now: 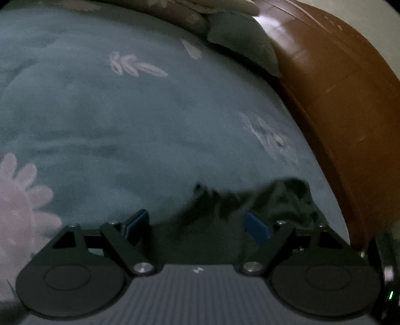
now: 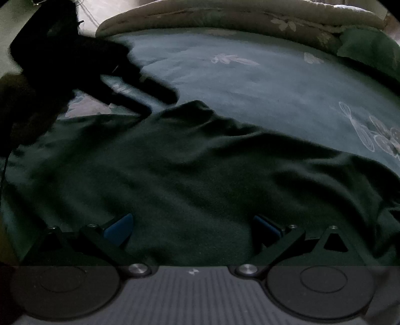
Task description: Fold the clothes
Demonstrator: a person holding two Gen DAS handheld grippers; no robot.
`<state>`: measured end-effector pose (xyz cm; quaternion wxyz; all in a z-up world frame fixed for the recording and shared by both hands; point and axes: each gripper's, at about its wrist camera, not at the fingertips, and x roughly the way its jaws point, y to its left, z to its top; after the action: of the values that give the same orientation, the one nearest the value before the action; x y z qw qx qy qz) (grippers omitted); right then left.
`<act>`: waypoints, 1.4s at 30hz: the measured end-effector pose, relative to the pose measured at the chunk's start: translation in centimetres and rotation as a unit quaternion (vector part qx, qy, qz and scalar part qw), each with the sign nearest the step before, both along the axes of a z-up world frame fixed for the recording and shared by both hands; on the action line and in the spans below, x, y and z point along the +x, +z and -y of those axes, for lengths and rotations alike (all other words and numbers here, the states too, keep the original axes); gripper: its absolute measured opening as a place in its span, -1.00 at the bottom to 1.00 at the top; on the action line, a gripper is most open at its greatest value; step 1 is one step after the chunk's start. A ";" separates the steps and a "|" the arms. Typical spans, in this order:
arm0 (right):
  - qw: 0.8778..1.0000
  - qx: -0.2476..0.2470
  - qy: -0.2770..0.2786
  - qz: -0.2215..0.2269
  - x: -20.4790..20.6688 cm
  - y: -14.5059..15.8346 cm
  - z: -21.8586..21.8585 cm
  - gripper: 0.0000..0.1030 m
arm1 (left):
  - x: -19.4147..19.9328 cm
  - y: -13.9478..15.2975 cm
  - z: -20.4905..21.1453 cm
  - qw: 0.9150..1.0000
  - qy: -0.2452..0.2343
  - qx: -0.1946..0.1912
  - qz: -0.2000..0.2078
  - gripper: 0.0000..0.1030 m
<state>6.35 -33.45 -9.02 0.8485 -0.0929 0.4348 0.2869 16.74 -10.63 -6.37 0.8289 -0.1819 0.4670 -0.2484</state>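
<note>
A dark green garment [image 2: 200,175] lies spread and wrinkled on the blue-grey bedspread [image 2: 250,82]. My right gripper [image 2: 193,230] is open above its near part, blue pads wide apart and not pressing the cloth. In the right wrist view my left gripper [image 2: 161,103] is a dark silhouette at the garment's far left edge. In the left wrist view the left gripper [image 1: 197,226] is open. A rumpled edge of the garment [image 1: 275,200] lies under and just beyond its fingers, with neither pad pressing on it.
The bedspread [image 1: 125,125] has pale flower and leaf prints. A brown wooden bed frame [image 1: 337,100] runs along the right. A green pillow [image 1: 242,37] and a folded quilt [image 2: 225,15] lie at the head of the bed.
</note>
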 end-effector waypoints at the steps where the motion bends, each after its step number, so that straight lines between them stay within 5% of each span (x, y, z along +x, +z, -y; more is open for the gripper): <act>1: 1.000 0.000 0.001 0.000 0.0 0.0 0.0 1.00 | -0.3 0.7 0.1 1.000 -0.006 0.000 0.005 0.64; 4: 1.000 0.003 0.005 0.000 0.0 0.1 0.2 1.00 | -1.9 2.6 0.2 0.999 -0.030 0.013 0.016 0.66; 12: 1.000 0.005 0.011 0.001 -0.2 0.1 0.4 1.00 | -9.3 4.8 -2.6 0.987 -0.055 0.151 0.003 0.66; 15: 1.000 0.003 0.015 0.001 0.0 0.1 0.4 1.00 | -12.2 4.0 -4.2 0.983 -0.051 0.176 0.001 0.66; 22: 1.000 -0.009 0.018 0.000 0.0 0.1 0.0 1.00 | -17.8 -0.5 -7.1 0.993 0.012 0.095 -0.063 0.66; 27: 1.000 -0.018 0.019 -0.004 0.1 0.1 -0.3 1.00 | -19.6 0.2 -8.6 0.995 0.053 0.052 -0.061 0.66; 32: 1.000 -0.022 0.013 -0.007 0.2 0.1 -0.6 1.00 | -18.4 2.0 -9.3 0.994 0.072 0.079 -0.012 0.66; 42: 1.000 -0.026 -0.001 -0.007 0.3 0.0 -1.1 1.00 | -14.8 0.7 -8.0 0.985 0.072 0.155 0.018 0.66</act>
<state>6.65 -32.31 -9.07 0.8432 -0.1120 0.4481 0.2751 1.96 -2.66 -5.72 0.8710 -0.0801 0.4706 -0.1162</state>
